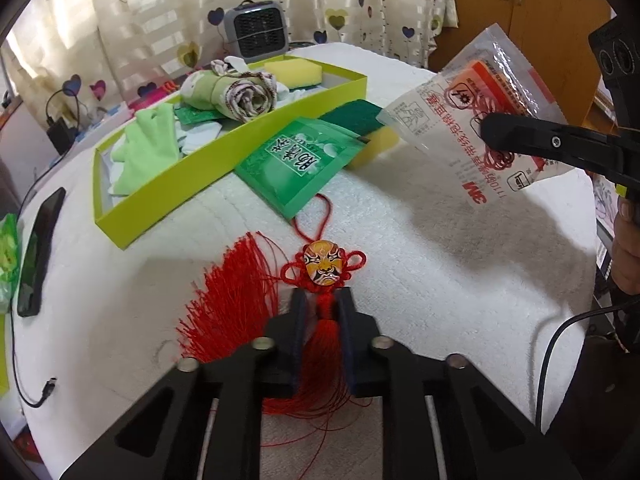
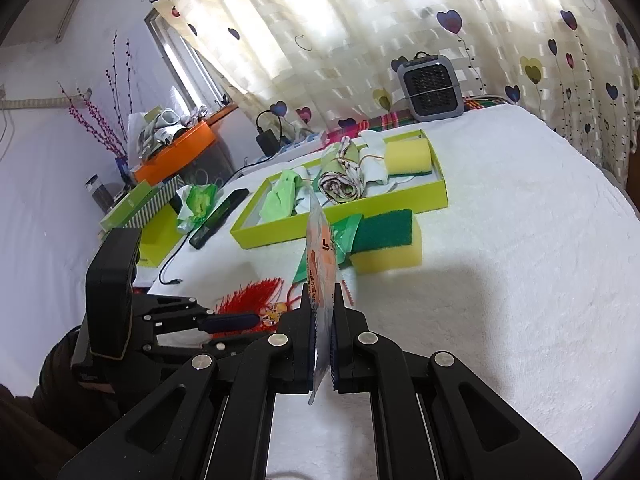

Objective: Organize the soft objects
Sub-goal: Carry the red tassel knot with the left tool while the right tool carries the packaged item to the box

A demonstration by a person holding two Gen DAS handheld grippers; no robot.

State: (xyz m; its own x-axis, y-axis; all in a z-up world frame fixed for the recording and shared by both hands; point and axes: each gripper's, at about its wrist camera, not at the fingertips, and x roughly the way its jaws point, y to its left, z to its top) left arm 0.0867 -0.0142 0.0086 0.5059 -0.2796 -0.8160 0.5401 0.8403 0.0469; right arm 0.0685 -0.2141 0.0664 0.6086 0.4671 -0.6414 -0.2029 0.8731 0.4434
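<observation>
The right claw [image 2: 322, 300] pinches a clear plastic packet [image 2: 319, 248] edge-on above the white towel-covered desk [image 2: 500, 260], while beyond it a yellow-and-green sponge [image 2: 386, 246] lies just beside a lime-green tray [image 2: 344, 216] of rolled cloths.

My left gripper [image 1: 322, 300] points steeply down at the table, its jaws drawn close around the neck of the red tassel [image 1: 324, 316]. My right gripper [image 2: 322, 300] is raised above the table, clamped tight on a plastic packet [image 2: 320, 248], my hand [image 1: 626, 248] behind it.
</observation>
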